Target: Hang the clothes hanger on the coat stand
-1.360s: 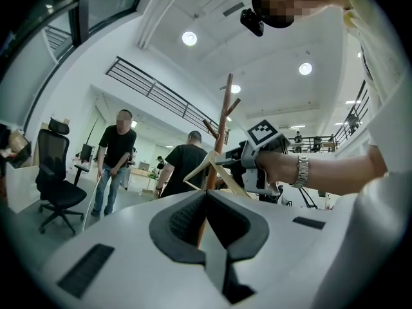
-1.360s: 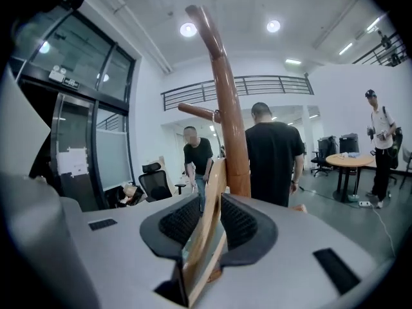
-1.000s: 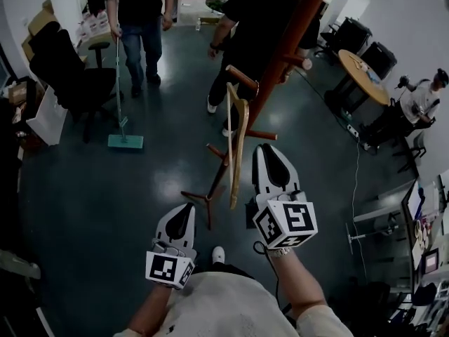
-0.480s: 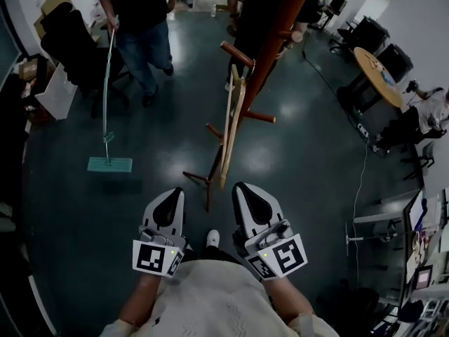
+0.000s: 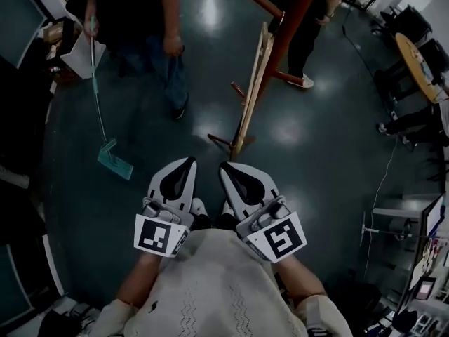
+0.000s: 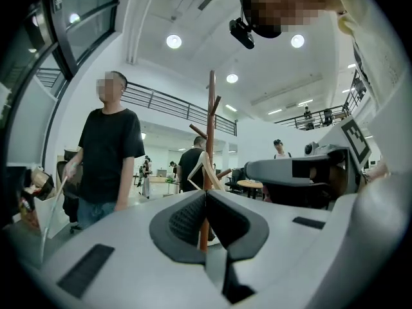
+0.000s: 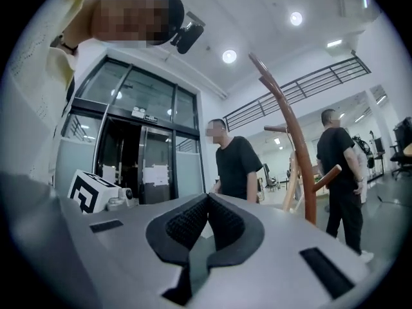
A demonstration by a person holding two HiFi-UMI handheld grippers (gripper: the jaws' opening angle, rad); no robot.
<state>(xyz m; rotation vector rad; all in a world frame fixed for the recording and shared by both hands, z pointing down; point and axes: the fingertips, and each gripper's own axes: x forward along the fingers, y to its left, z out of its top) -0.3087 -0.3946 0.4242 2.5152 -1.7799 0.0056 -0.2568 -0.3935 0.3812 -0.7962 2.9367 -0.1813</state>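
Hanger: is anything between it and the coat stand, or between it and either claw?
Nothing visible. The hanger already hangs on the stand. Left claw and right claw, both shut and empty, face it across the floor.

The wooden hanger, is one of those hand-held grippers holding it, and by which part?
Nothing is held. The left hand-held gripper and the right hand-held gripper are both shut and empty. The hanger hangs on the coat stand, clear of both.
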